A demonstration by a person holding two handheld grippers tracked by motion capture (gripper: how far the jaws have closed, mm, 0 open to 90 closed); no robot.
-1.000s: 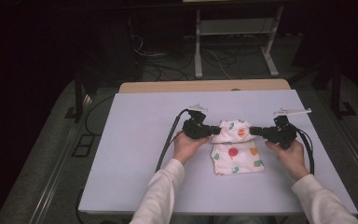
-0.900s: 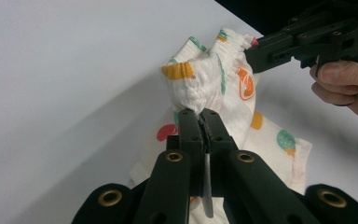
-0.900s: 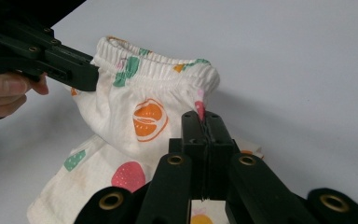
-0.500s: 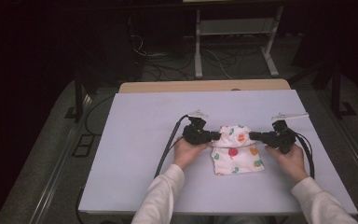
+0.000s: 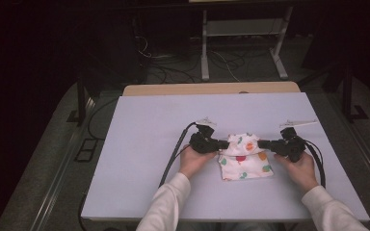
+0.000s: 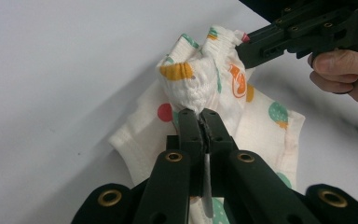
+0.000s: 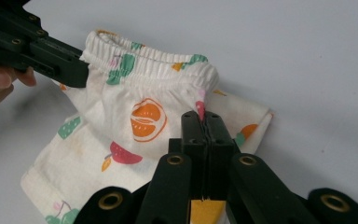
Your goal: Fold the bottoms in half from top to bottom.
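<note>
Left gripper (image 5: 220,144) and right gripper (image 5: 261,144) level, facing inward, each clamping fruit-print shorts (image 5: 244,163) waistband.

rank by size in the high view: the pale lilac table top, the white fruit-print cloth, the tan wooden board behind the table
1. pale lilac table top
2. tan wooden board, of which a narrow strip shows
3. white fruit-print cloth, bunched up, looking slightly smaller

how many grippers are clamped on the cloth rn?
2. The left gripper pinches the left end of the fruit-print garment at its waistband; the right gripper pinches the right end. Both jaws are shut on fabric.
</note>
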